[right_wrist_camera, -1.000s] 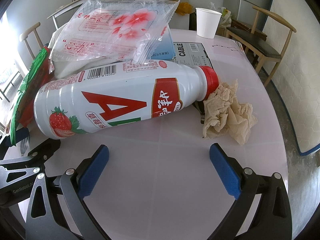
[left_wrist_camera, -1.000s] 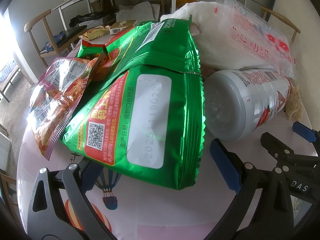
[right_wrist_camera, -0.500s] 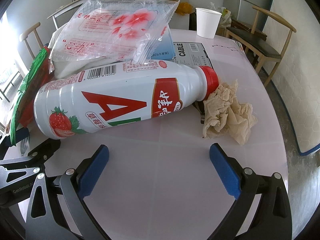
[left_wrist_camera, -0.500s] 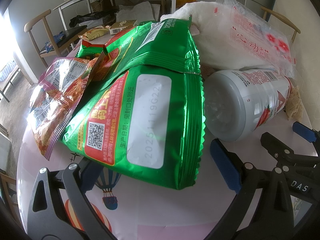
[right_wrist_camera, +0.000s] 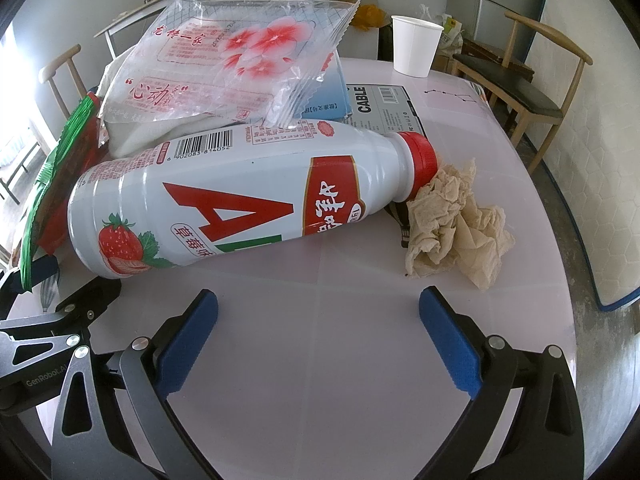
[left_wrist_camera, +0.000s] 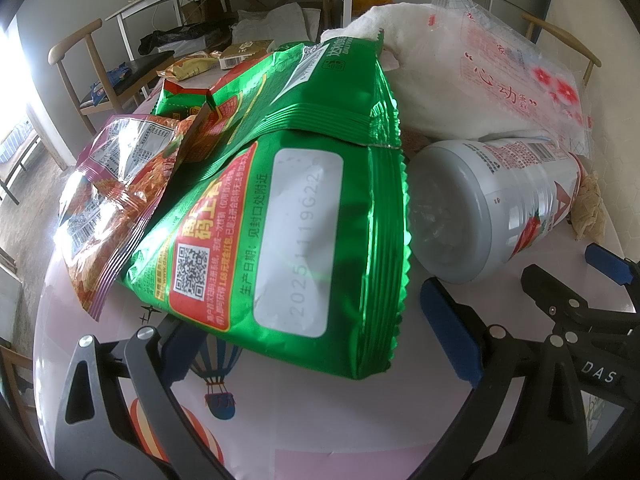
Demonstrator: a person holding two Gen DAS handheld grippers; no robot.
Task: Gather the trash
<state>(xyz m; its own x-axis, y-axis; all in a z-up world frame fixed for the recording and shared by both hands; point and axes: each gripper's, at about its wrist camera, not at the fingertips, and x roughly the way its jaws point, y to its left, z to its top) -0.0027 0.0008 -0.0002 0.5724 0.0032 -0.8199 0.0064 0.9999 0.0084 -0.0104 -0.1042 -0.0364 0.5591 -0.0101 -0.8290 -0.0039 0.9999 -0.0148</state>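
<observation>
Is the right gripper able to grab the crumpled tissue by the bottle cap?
Probably yes. The right gripper is open, and only bare table lies between it and the crumpled tissue, which sits beside the bottle with nothing on top.

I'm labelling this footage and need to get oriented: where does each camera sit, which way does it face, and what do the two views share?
Left wrist: sits on the left tongs, low over the table, facing the green snack bag; its open blue-padded fingers show, the right tongs at the right edge.
Right wrist: sits on the right tongs, facing the lying bottle and crumpled tissue; its open fingers show.
Shared: the bottle, tissue, green bag and clear flowered bag.
</observation>
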